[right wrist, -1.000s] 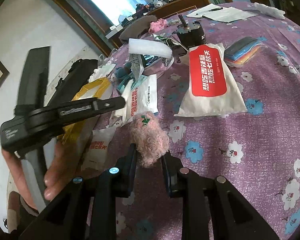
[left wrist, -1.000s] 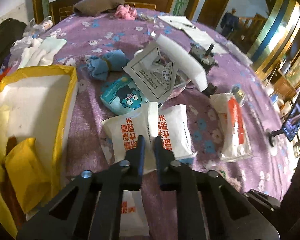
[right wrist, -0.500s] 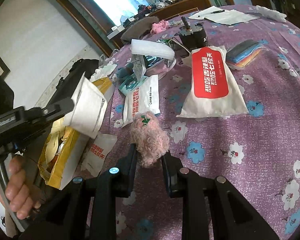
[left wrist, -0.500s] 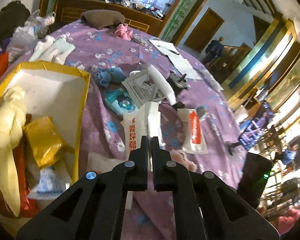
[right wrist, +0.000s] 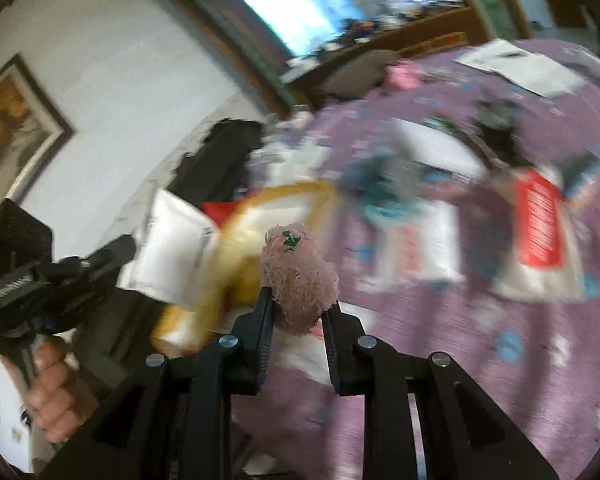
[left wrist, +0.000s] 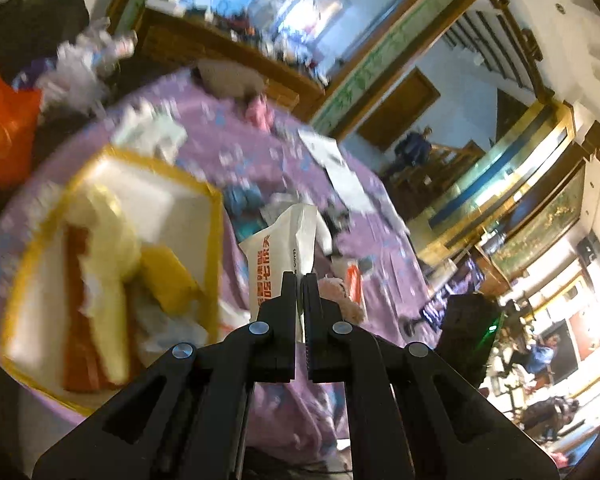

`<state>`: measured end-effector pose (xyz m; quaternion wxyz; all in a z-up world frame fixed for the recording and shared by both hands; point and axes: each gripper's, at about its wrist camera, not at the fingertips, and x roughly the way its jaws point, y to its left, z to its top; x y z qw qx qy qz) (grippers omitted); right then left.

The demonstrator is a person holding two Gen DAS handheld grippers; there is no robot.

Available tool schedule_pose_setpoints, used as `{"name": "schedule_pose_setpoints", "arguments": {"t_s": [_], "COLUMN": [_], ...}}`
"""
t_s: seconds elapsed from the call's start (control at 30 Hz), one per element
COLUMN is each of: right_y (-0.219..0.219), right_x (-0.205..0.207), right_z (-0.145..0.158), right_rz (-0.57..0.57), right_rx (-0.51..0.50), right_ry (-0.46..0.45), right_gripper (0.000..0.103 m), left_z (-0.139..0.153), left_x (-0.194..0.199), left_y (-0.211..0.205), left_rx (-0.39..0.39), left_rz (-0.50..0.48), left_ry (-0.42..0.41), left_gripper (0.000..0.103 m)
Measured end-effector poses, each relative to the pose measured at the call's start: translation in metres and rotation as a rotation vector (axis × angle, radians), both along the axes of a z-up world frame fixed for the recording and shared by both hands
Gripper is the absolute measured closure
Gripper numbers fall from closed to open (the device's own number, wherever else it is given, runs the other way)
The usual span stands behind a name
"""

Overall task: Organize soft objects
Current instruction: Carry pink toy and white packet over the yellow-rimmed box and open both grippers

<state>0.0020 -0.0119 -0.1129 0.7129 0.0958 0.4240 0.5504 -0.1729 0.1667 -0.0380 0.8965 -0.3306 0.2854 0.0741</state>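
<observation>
White tissue pack (left wrist: 284,256): pinched in my left gripper (left wrist: 299,280), fingers clamped on its edge, up over the purple worktop (left wrist: 380,248) beside the yellow box (left wrist: 216,240) | pink plush toy (right wrist: 298,278): my right gripper (right wrist: 298,308) fingers squeeze it, lifted | both views blurred.
</observation>
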Motion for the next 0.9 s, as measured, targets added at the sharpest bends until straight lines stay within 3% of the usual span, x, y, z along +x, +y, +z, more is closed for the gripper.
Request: {"name": "schedule_pose_setpoints", "arguments": {"t_s": [0.07,0.17,0.37,0.67,0.83,0.87,0.9], "right_y": [0.021,0.057,0.115,0.157,0.160,0.156,0.152], "right_x": [-0.004,-0.008,-0.001,0.001,-0.002,-0.002,-0.002], "right_z": [0.014,0.019,-0.004,-0.024,-0.034,-0.035,-0.036], "right_rz": [0.052,0.087,0.123,0.149,0.171,0.165,0.158], "right_rx": [0.022,0.007,-0.065,-0.129,-0.119,-0.114,-0.107], "right_ry": [0.002,-0.023,-0.015,-0.037,-0.022,-0.014,-0.006], "right_gripper": [0.081,0.081,0.081,0.080,0.070,0.067,0.056], "left_z": [0.003,-0.012,-0.056,-0.078,-0.089,-0.091,-0.092], "left_x": [-0.001,0.008,0.028,0.043,0.047,0.045,0.042], "left_y": [0.012,0.034,0.065,0.091,0.088,0.087,0.086], "left_rx": [0.046,0.041,0.034,0.045,0.071,0.066,0.054], "left_rz": [0.051,0.078,0.116,0.166,0.179,0.176,0.176], "left_ry": [0.020,0.064,0.178,0.227,0.258,0.245,0.232], "left_gripper": [0.101,0.101,0.101,0.101,0.099,0.098,0.096]}}
